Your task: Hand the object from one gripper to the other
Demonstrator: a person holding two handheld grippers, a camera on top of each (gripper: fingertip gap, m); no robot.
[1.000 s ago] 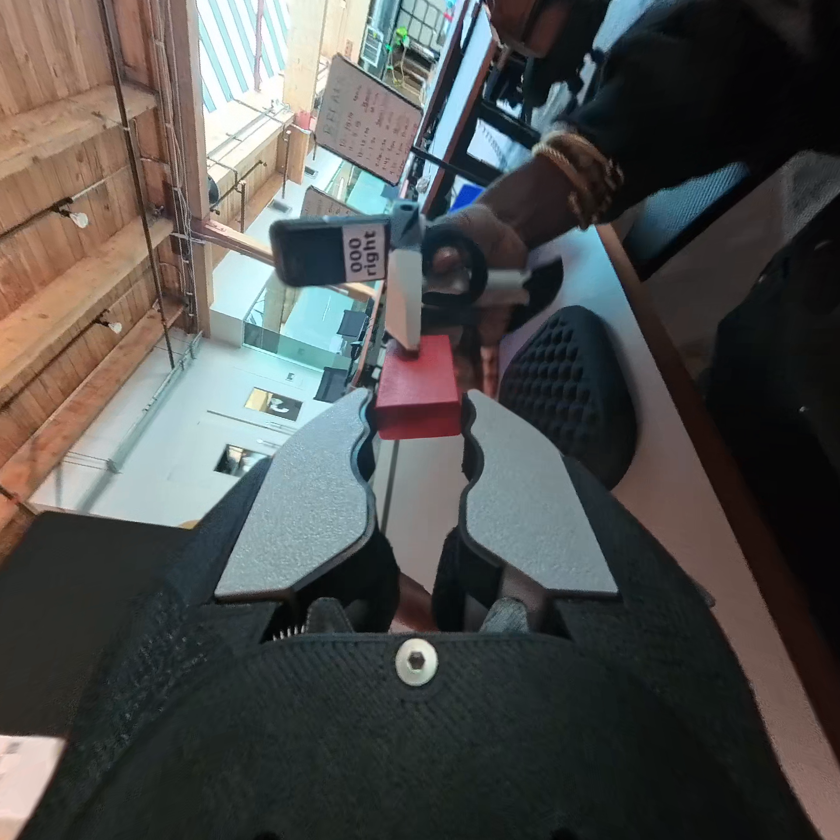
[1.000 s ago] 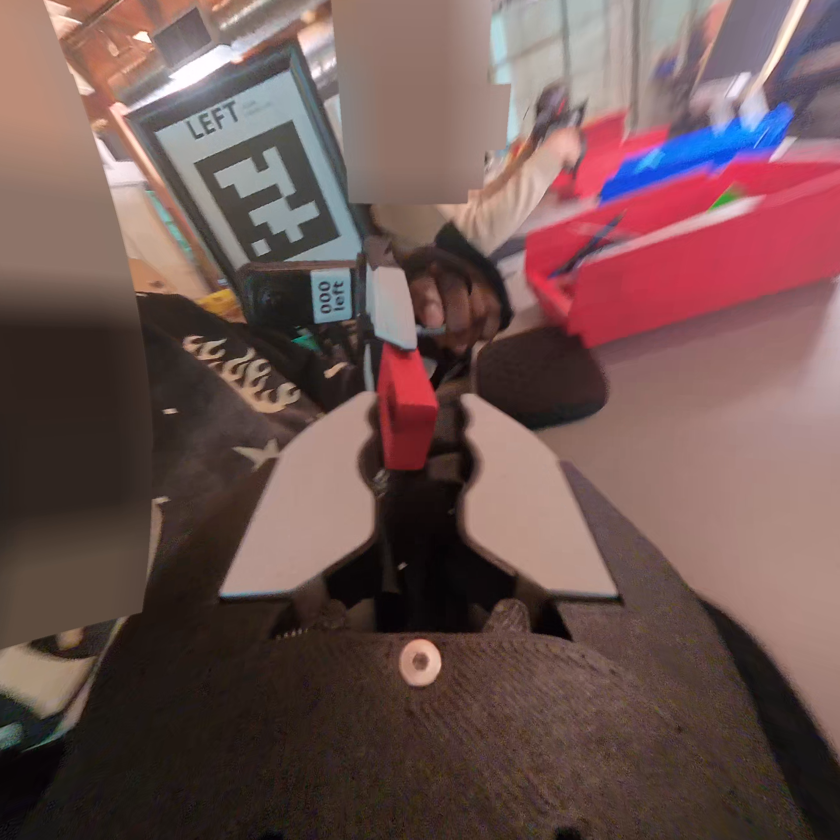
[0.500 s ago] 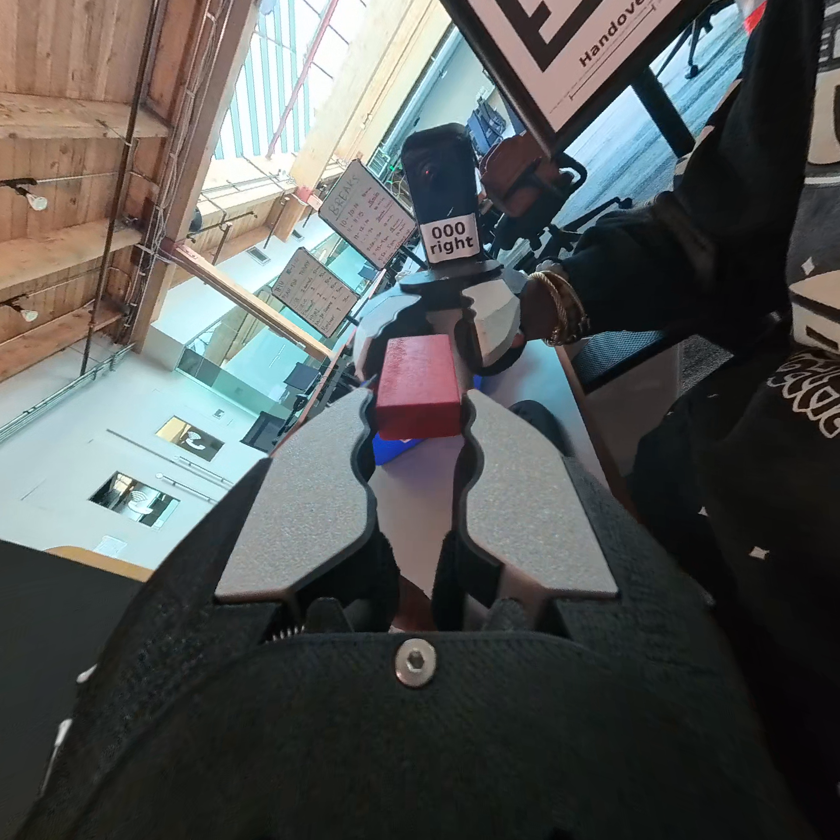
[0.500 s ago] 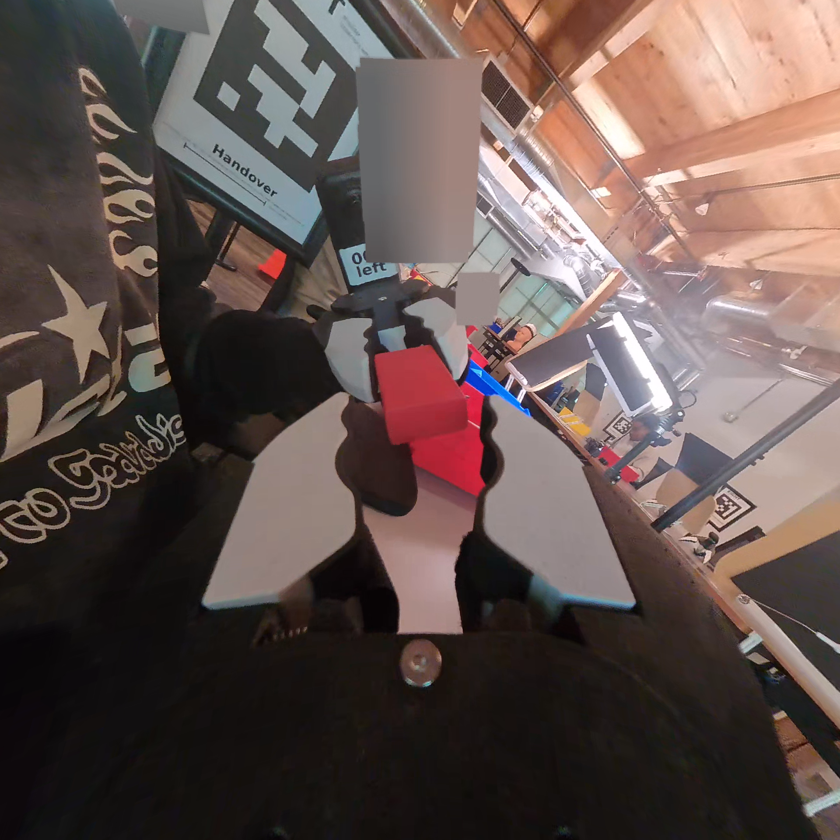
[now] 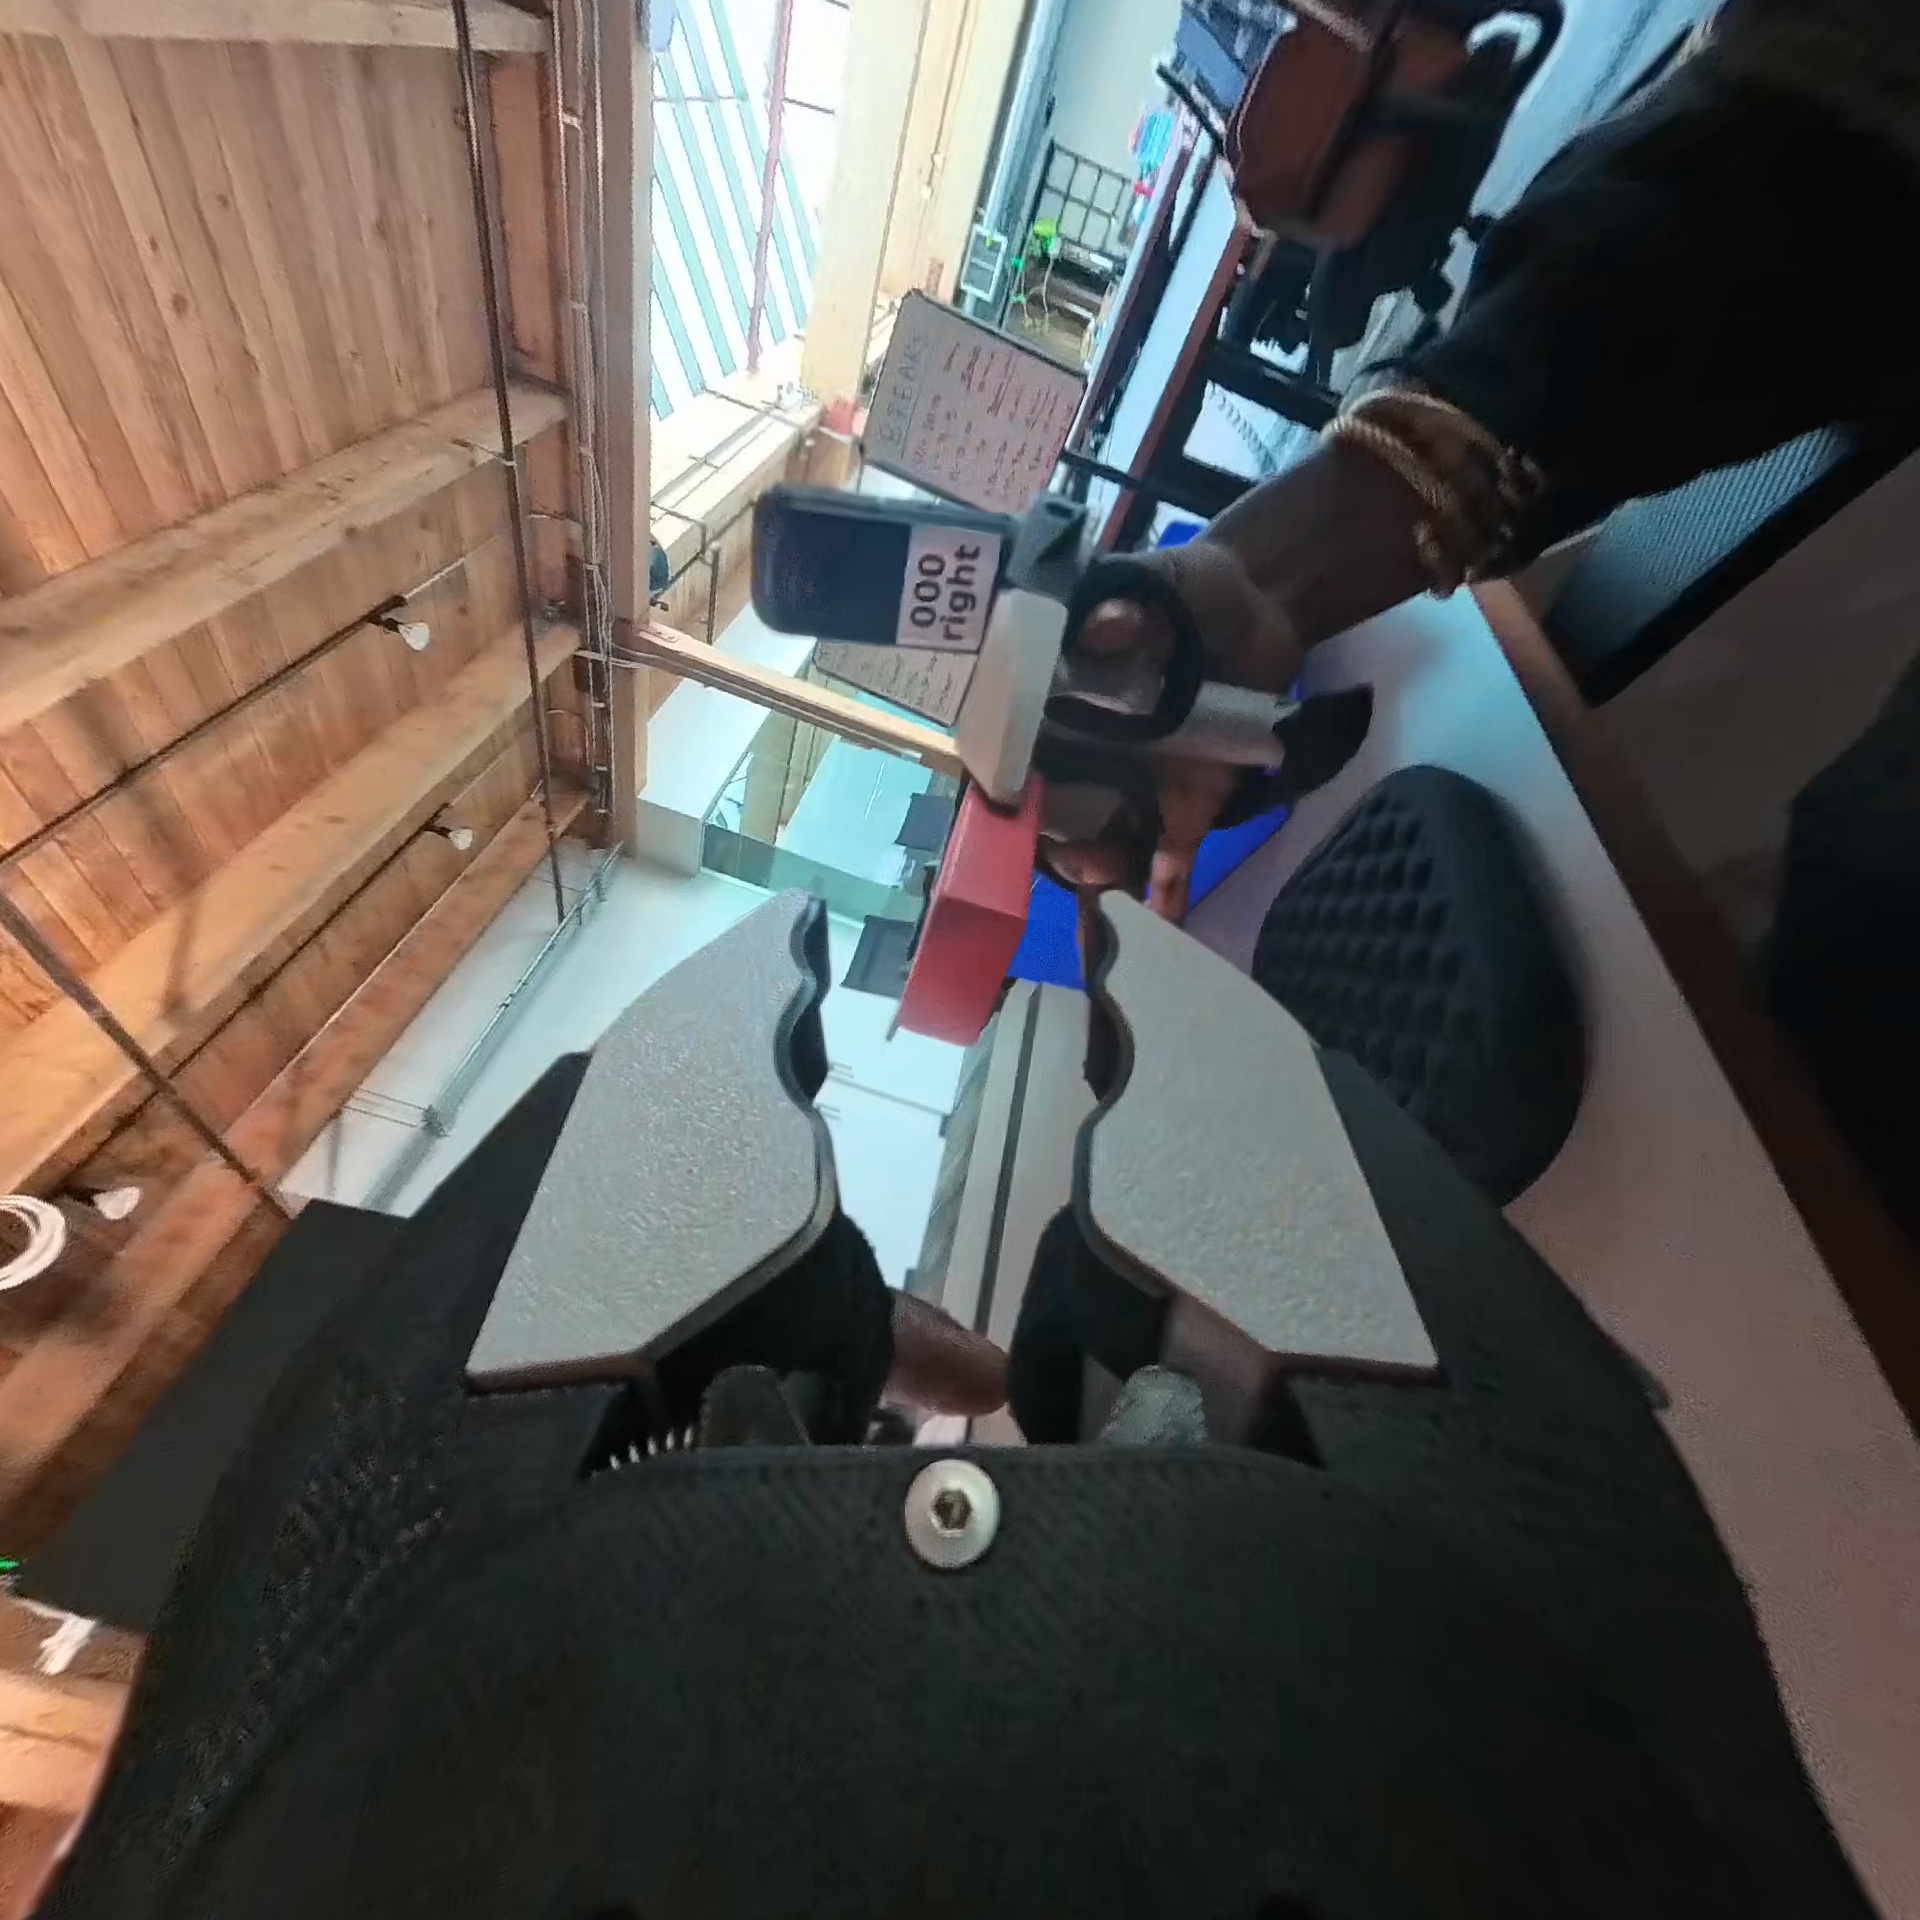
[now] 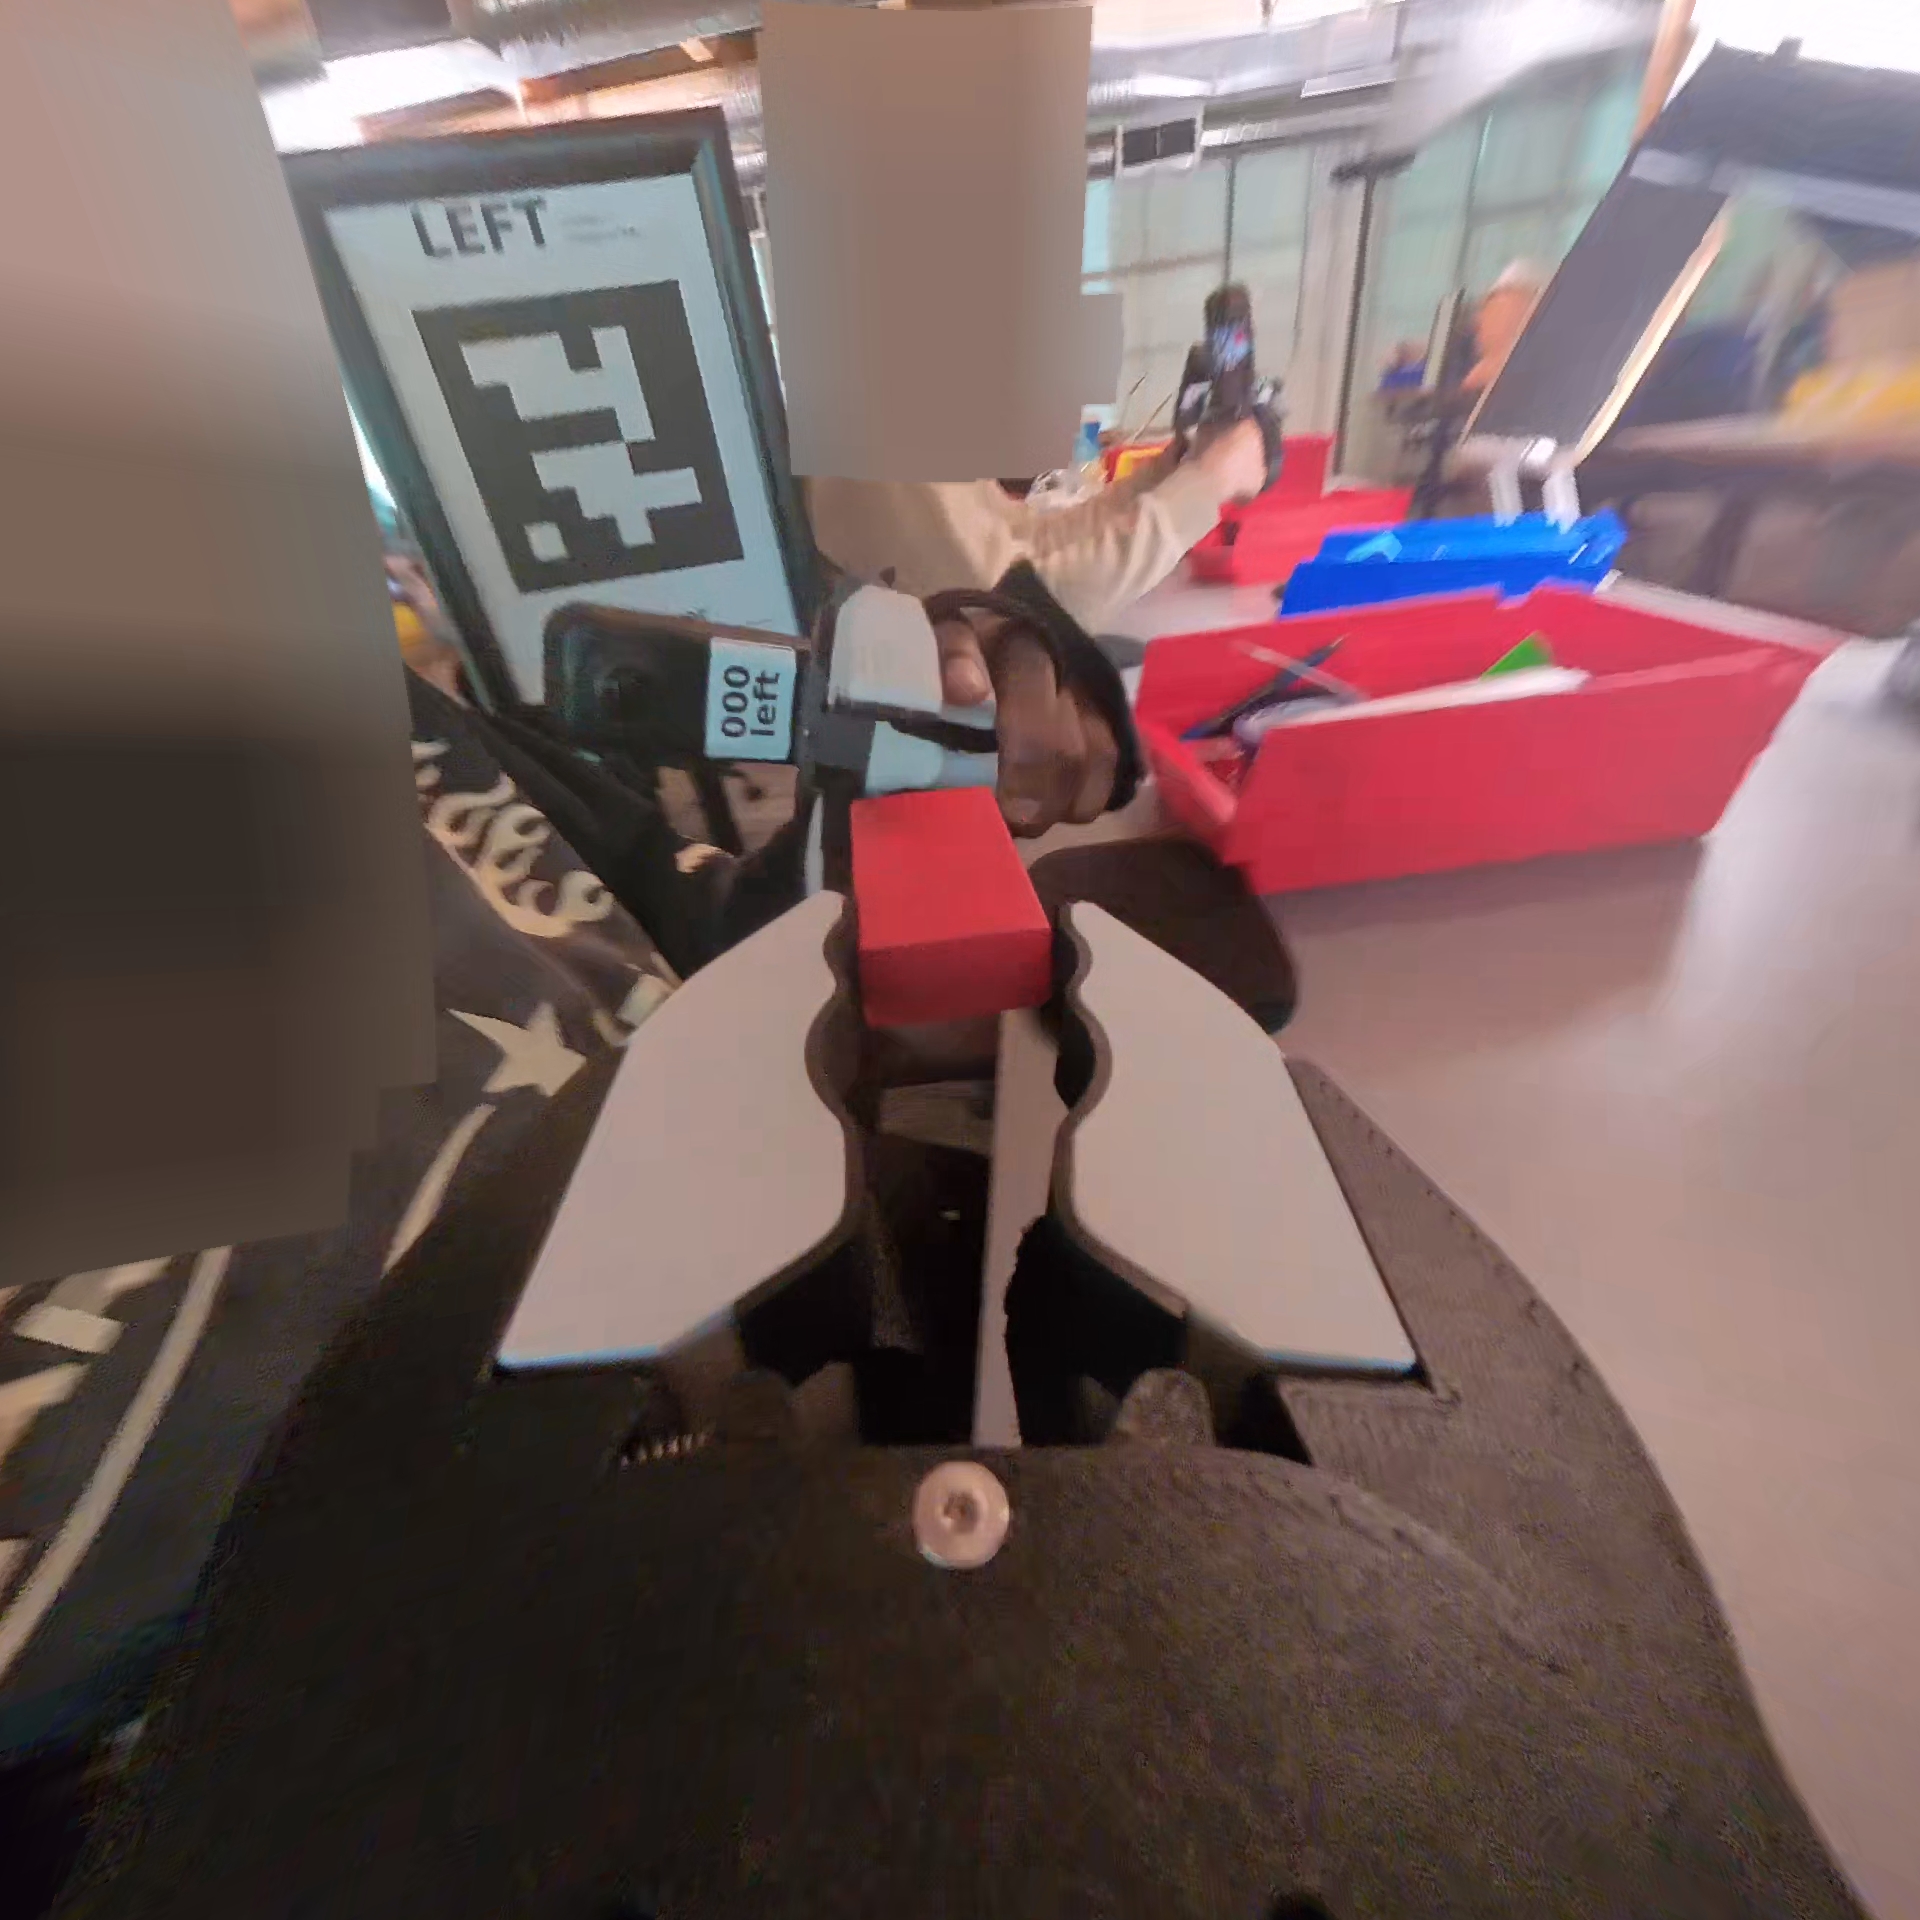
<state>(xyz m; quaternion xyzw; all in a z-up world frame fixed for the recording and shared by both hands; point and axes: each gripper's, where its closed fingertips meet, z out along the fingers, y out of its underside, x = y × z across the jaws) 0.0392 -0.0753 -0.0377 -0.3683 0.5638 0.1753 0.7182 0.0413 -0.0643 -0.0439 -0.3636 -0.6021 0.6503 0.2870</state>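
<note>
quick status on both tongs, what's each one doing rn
left tongs: open, the red block sits in the gap untouched
right tongs: shut on the red block

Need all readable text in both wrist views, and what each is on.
Writing not quoted; only what bears it.
Left wrist view: white label on a black camera, legible print.
Left wrist view: whiteboards, handwriting too small.
Right wrist view: white sticker on a dark camera, legible.
Right wrist view: framed sign, heading above a black-and-white marker.
Right wrist view: dark garment, pale lettering, partly hidden.
</note>
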